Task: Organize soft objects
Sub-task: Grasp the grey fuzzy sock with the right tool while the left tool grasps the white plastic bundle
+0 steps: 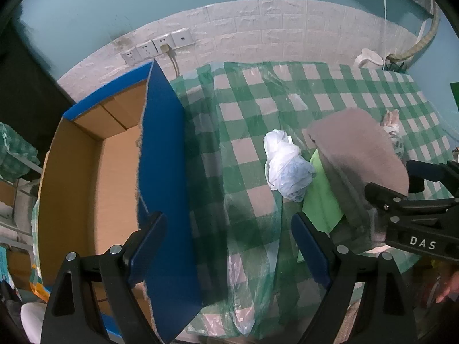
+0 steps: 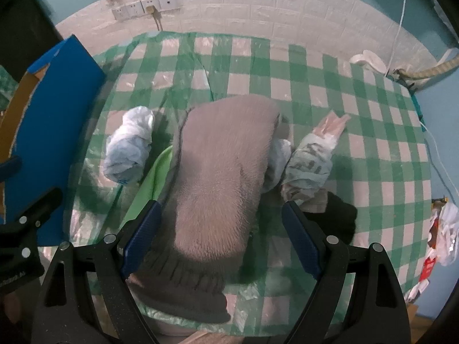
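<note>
Right wrist view: right tongs [image 2: 219, 239] spread wide, nothing pinched. Grey knit beanie [image 2: 221, 172] sits directly between and ahead of the blue pads [image 2: 142, 236], ribbed cuff nearest the camera, crown pointing away toward the wall. Long axis runs roughly along the tongs' forward line, tilted slightly right at the far end. Cannot tell if the pads touch the knit; left pad looks just beside the cuff edge.

Under the beanie's left side: a green cloth [image 2: 149, 189], partly covered. Left of that, a crumpled white-blue plastic bag [image 2: 129, 146]. Right of the beanie, a printed plastic bag [image 2: 311, 157] and a black fabric item [image 2: 337, 218], just beside the right pad. All on the desk [image 2: 373, 114] with its green checked cover.

Left wrist view: left tongs [image 1: 229, 250] also spread, empty, hovering over bare desk cover between the blue cardboard box [image 1: 160, 172] and the pile. Box is open, interior looks empty from this angle, sits at the desk's left edge.

Judgement: right arm is clearly nearer the beanie and already lined up on it. Closing across the cuff would grip across the short axis, which should hold. Box lies left of the beanie, so the carry goes leftward past the left tongs. Risk: green cloth drags along if the pads bite low.
</note>
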Action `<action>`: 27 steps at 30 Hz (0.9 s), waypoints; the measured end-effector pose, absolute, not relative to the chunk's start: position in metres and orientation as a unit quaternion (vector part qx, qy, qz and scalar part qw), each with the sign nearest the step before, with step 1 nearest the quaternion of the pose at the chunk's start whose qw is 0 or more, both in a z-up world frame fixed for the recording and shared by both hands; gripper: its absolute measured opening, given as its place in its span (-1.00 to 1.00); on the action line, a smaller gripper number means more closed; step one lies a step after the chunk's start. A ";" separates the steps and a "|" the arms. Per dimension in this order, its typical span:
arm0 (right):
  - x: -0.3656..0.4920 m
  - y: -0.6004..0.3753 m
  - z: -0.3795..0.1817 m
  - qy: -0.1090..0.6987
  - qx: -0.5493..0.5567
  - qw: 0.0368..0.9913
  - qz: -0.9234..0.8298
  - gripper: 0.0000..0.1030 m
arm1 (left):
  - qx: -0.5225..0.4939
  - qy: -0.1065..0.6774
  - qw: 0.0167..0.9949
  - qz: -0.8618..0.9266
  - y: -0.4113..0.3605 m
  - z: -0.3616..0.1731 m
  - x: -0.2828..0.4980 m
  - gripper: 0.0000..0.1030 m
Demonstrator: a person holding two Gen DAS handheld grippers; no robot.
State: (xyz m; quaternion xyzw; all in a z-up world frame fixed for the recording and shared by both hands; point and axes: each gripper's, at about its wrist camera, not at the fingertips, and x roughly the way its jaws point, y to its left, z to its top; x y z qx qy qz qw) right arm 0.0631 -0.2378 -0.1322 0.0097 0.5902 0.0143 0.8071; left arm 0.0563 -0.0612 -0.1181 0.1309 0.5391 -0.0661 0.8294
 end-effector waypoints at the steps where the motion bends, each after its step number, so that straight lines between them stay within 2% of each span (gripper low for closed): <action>1: 0.064 -0.238 -0.135 0.592 0.009 0.806 0.014 0.65 | 0.133 0.540 0.829 -0.065 -0.062 -0.119 0.055 0.73; 13: 0.074 -0.241 -0.158 0.611 0.013 0.791 0.015 0.65 | 0.130 0.552 0.821 -0.069 -0.069 -0.132 0.066 0.73; 15: 0.075 -0.240 -0.161 0.612 0.009 0.790 0.023 0.49 | 0.128 0.555 0.819 -0.071 -0.071 -0.135 0.068 0.73; 17: 0.077 -0.239 -0.163 0.613 0.017 0.788 0.044 0.04 | 0.124 0.557 0.818 -0.074 -0.074 -0.137 0.070 0.73; 22: 0.077 -0.237 -0.159 0.606 0.009 0.793 0.068 -0.40 | 0.113 0.562 0.815 -0.087 -0.083 -0.142 0.080 0.73; 27: 0.081 -0.232 -0.154 0.599 -0.005 0.796 0.086 -0.57 | 0.088 0.569 0.811 -0.102 -0.091 -0.146 0.093 0.73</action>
